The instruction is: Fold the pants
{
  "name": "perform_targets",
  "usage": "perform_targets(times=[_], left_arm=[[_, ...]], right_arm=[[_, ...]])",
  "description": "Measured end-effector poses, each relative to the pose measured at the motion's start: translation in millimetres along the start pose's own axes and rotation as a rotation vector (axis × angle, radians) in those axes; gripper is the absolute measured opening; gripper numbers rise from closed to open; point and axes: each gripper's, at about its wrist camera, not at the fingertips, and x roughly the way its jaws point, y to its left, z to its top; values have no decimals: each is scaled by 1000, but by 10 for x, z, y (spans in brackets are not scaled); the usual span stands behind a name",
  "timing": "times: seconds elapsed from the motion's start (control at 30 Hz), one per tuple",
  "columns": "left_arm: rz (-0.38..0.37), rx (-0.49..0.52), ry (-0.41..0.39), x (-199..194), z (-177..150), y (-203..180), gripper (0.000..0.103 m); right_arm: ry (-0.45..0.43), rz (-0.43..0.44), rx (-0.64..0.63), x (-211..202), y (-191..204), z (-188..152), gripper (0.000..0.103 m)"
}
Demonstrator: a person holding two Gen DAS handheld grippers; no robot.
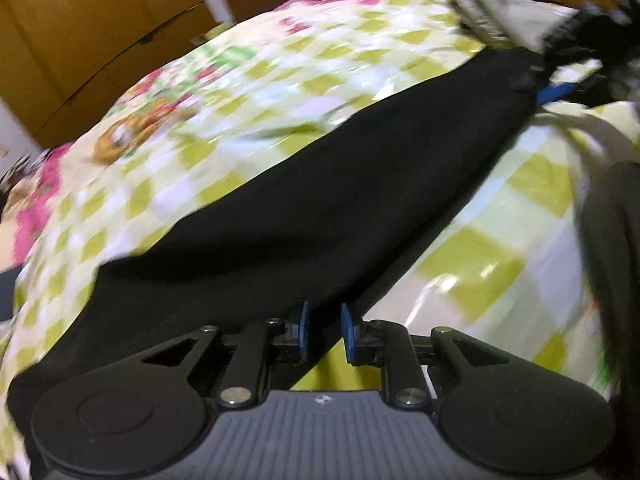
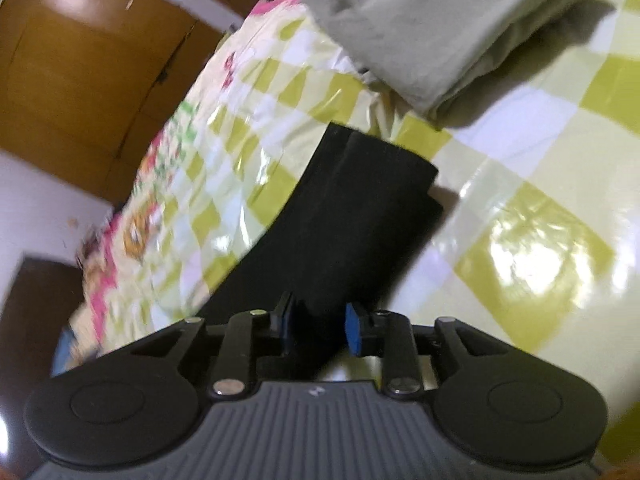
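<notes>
Black pants (image 1: 320, 184) lie as a long folded strip across the checked bedcover (image 1: 500, 240). My left gripper (image 1: 325, 326) hovers over the near end of the strip. A narrow gap shows between its blue pads (image 1: 347, 332), and I see no cloth pinched there. My right gripper (image 2: 320, 326) stands over the other end of the pants (image 2: 352, 216), its jaws apart and the cloth lying below them. That squared-off end shows two stacked layers. In the left wrist view the right gripper (image 1: 560, 80) appears blurred at the strip's far end.
A folded grey-green cloth (image 2: 440, 32) lies on the bed just beyond the pants' end; it also shows as the grey-green cloth (image 1: 492, 8). Wooden wardrobe doors (image 2: 80, 80) stand past the bed's far edge. A dark blurred shape (image 1: 616, 248) sits at the right edge.
</notes>
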Motion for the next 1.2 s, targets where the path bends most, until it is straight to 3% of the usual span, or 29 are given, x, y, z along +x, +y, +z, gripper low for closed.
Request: perform_targets(times=[0.13,0.23,0.33,0.43,0.5,0.6,0.73,0.83,1.0,1.03,1.07,1.1,1.17,1.2], left_arm=[[117,-104,37,-76,-260,459,38],[161,-203,39,-26,-393,824,38],[169,-274,16,120,-455,1065,39],[151,-274,136,376,-609,1121,39],[139,-273,163,377,-764,1116,40],[144,-266,175,324,-789,1104,41],[141,-269,185,331,-777,1096,42],[130,-280,186,320,-791,1117,42],[127,-286,186,326,-813,1104,43],[130,-288,187,328,-814,1099,43],[133,-292,190,326,-817,1093,43],[137,-296,195,319,-821,1083,43],[142,-299,207,277,-836,1046,43],[144,-295,212,256,-855,1018,44]], right_arm=[[21,-64,-222,-87,448,-242,29],[99,75,-337,97,931,-357,32],[223,264,-427,547,1498,-431,38],[358,433,-532,1084,2087,-507,42],[414,512,-601,1420,2427,-549,47],[535,595,-697,1957,2838,-658,51],[762,622,-848,2422,3137,-1033,52],[813,583,-913,2621,3209,-1229,54],[808,642,-716,2958,3354,-1117,53],[801,646,-665,3038,3364,-1083,46],[790,649,-625,3115,3389,-1042,33],[748,614,-605,3159,3402,-1003,30],[651,515,-613,3148,3448,-933,29],[624,512,-629,3069,3442,-900,29]])
